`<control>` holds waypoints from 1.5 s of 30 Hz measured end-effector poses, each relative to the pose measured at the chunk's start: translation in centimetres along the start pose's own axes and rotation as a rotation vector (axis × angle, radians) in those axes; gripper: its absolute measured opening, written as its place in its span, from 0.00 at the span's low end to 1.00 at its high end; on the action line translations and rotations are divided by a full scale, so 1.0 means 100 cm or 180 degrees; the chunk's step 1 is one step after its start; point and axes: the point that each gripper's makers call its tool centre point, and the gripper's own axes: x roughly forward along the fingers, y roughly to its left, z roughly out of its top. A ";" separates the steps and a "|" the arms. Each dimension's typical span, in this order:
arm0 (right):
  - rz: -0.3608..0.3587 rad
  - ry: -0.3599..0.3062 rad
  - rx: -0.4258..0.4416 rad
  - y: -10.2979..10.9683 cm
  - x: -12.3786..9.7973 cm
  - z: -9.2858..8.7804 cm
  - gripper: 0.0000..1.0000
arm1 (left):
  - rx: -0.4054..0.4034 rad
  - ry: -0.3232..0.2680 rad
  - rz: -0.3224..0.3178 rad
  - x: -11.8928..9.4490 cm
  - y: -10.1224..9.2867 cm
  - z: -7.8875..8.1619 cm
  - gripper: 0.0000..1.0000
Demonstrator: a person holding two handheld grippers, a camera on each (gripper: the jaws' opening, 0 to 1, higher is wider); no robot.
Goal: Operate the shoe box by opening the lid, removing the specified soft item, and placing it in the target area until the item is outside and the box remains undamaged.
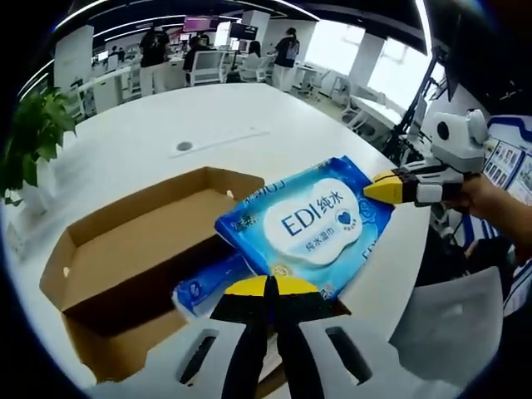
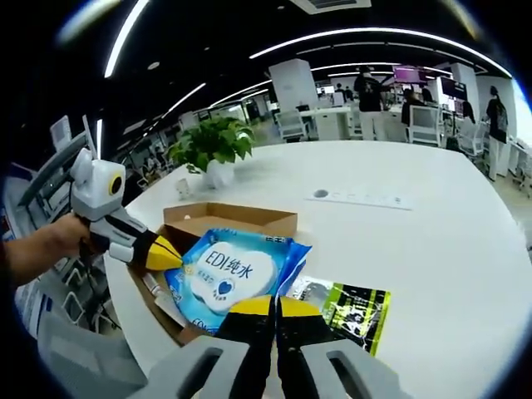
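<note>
You are pinching the blue wet-wipes pack (image 1: 314,223) with both grippers, holding it just above the open cardboard shoe box (image 1: 125,249) on the white table (image 1: 166,125). Your left gripper (image 1: 270,291) is clamping its near edge, jaws closed. Your right gripper (image 2: 273,309) is gripping the opposite edge likewise, beside a green-and-black packet (image 2: 353,307).

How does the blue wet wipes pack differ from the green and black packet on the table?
The wet wipes pack is blue with a white label; the green and black packet has no blue. The wipes pack is larger and held over the cardboard box by both grippers; the packet lies flat on the white table, untouched. Both are soft flat packages.
</note>
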 end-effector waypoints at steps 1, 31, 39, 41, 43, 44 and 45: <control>-0.0007 0.0000 0.0002 -0.002 -0.001 0.000 0.00 | 0.0004 0.0000 -0.0006 0.001 -0.002 0.001 0.00; -0.0221 0.0031 0.0179 -0.068 -0.017 -0.018 0.00 | 0.0221 0.0142 -0.0197 0.059 -0.041 0.019 0.00; -0.0224 0.0063 0.0231 -0.074 -0.013 -0.024 0.00 | 0.0255 0.0198 -0.0168 0.072 -0.039 0.020 0.00; -0.0239 0.0090 0.0228 -0.075 -0.011 -0.027 0.00 | 0.0253 0.0206 -0.0166 0.075 -0.039 0.020 0.00; -0.0247 0.0103 0.0231 -0.077 -0.008 -0.029 0.00 | 0.0251 0.0236 -0.0158 0.080 -0.038 0.018 0.00; -0.0252 0.0116 0.0227 -0.079 -0.006 -0.030 0.00 | 0.0268 0.0261 -0.0149 0.082 -0.038 0.017 0.00; -0.0253 0.0126 0.0229 -0.081 -0.004 -0.031 0.00 | 0.0285 0.0270 -0.0144 0.084 -0.038 0.017 0.00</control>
